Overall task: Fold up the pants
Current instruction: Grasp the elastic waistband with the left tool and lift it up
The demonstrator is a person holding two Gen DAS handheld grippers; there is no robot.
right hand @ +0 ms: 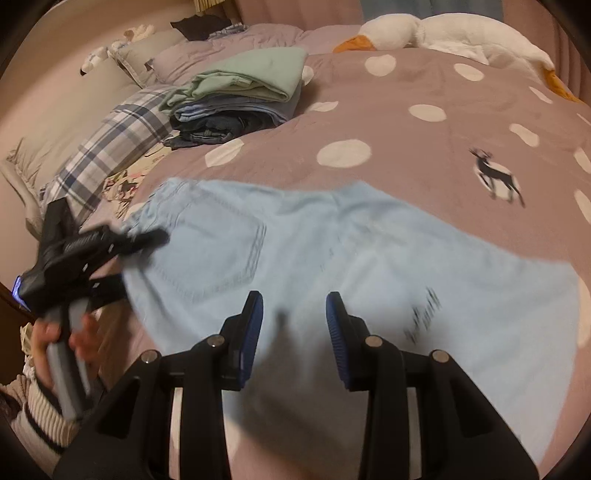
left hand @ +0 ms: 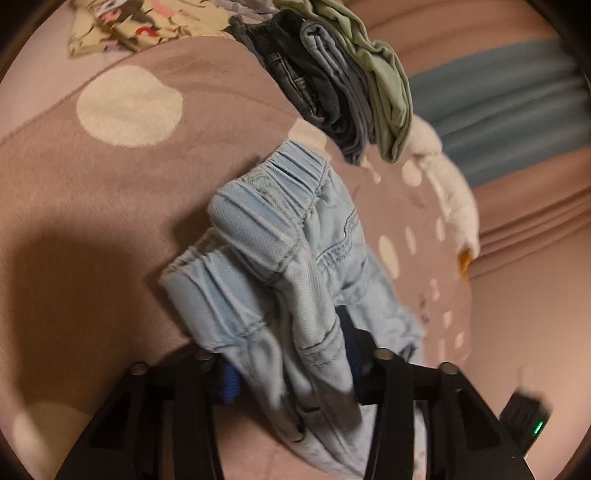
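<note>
The light blue denim pants (right hand: 332, 258) lie spread out on the dusty pink bed cover with big white dots (right hand: 406, 85). From the right wrist view, a back pocket faces up and the cloth reaches across most of the bed in front of the camera.

The left gripper (left hand: 291, 373) has a bunch of the pants between its two black fingers with blue pads. The stretchy waistband (left hand: 280, 177) stands up in a crumpled heap just past the fingers. The cloth fills the gap, so the left gripper is gripping the pants. In the right wrist view this same gripper sits at the left edge of the pants, held by a hand (right hand: 55, 343) in a striped knit sleeve (right hand: 40, 413).

The right gripper (right hand: 294, 328) hangs just above the middle of the pants. Its blue pads (right hand: 255, 325) stand apart with a gap between them. The cloth under them is blurry, and no cloth is pinched between the pads, so this gripper is open.

Farther back on the bed sits a neat pile of folded clothes (right hand: 236, 99), with a pale green piece on top and dark jeans at the bottom. A checked pillow (right hand: 118, 136) lies beside the pile. A white plush goose with an orange beak (right hand: 424, 33) rests along the far edge of the bed.
</note>
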